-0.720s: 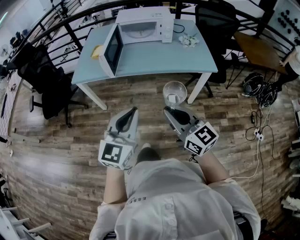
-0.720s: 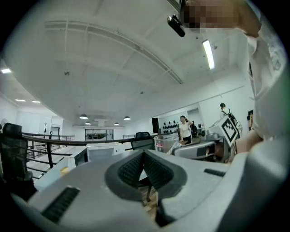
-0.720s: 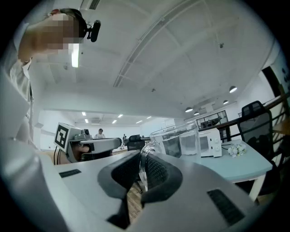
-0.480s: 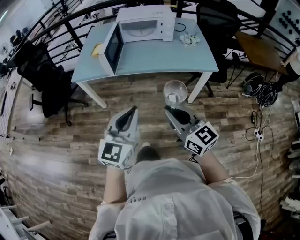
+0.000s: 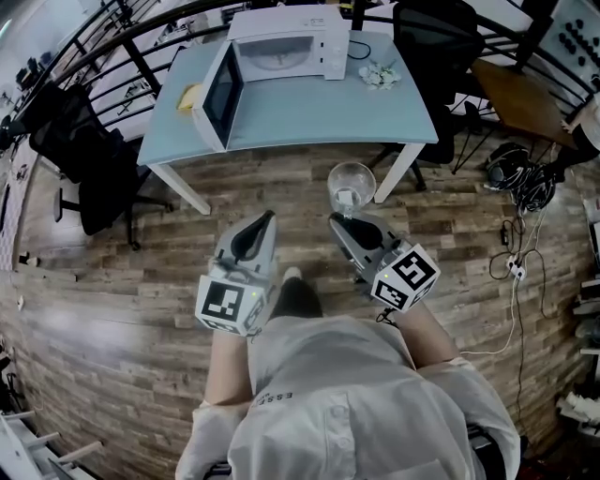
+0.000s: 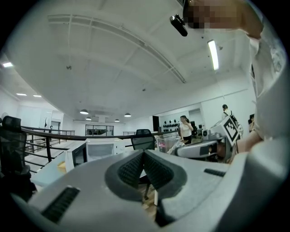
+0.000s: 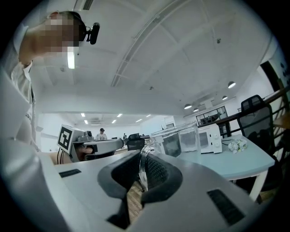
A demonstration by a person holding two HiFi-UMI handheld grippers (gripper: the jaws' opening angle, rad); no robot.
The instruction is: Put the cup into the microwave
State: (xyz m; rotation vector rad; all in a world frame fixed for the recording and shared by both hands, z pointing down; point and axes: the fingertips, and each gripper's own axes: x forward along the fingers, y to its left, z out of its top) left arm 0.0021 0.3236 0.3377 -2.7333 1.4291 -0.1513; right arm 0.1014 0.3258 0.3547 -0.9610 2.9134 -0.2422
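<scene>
Cup [image 5: 351, 185] pinched in right gripper [image 5: 335, 218], in front of the open microwave [image 5: 281, 52]; left gripper [image 5: 269, 217] pressed together, empty.

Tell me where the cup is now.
In the head view the clear cup is right of centre, held by the right gripper above the wooden floor, just short of the blue table.

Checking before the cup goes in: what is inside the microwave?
With its door open, the microwave cavity shows only its pale round turntable. Its roof and far corners are hidden by the casing.
</scene>
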